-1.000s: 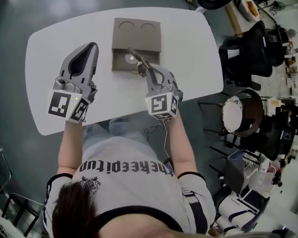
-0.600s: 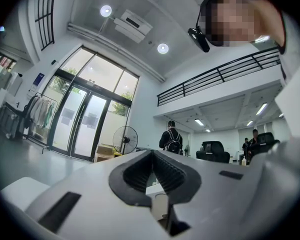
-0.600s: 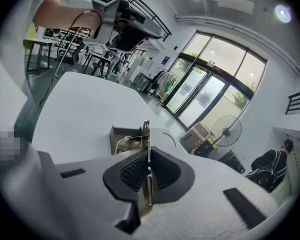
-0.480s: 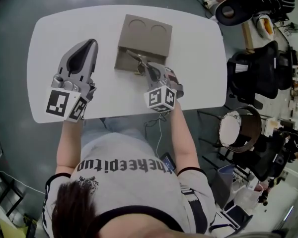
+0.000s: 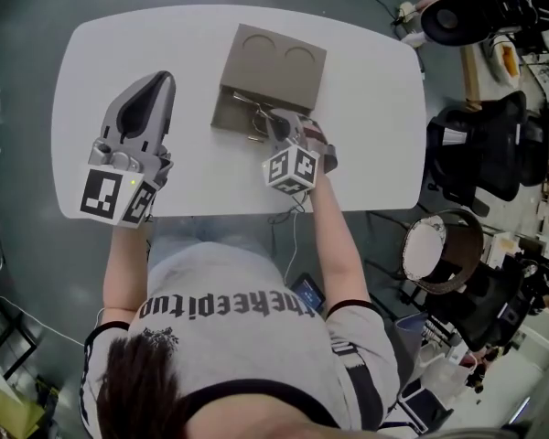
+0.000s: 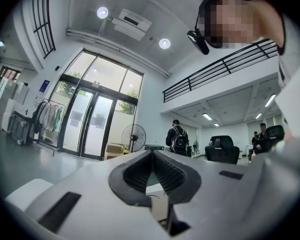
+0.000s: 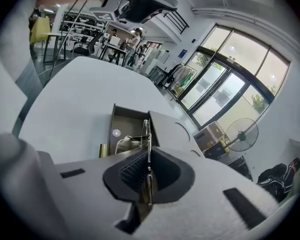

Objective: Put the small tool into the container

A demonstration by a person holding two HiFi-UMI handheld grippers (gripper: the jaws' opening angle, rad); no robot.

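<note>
A grey-brown container [image 5: 273, 62] sits at the far middle of the white table [image 5: 366, 126], its front compartment [image 5: 241, 114] open. My right gripper [image 5: 276, 121] is shut on a thin metal tool [image 5: 254, 108], whose tip reaches into that compartment. In the right gripper view the tool [image 7: 148, 149] stands clamped between the ribbed pads and points at the open compartment [image 7: 126, 124]. My left gripper [image 5: 163, 80] rests on the table to the left of the container, shut and empty; its own view looks up into the room.
The container's top [image 7: 176, 130] has two round recesses. A small white disc [image 7: 116, 132] and a pale looped item [image 7: 124, 143] lie in the compartment. Black chairs [image 5: 494, 154] and a round stool [image 5: 439, 250] stand off the table's right edge.
My right gripper has moved forward toward the container, bringing the tool's tip lower into the open compartment. The left gripper has stayed where it was.
</note>
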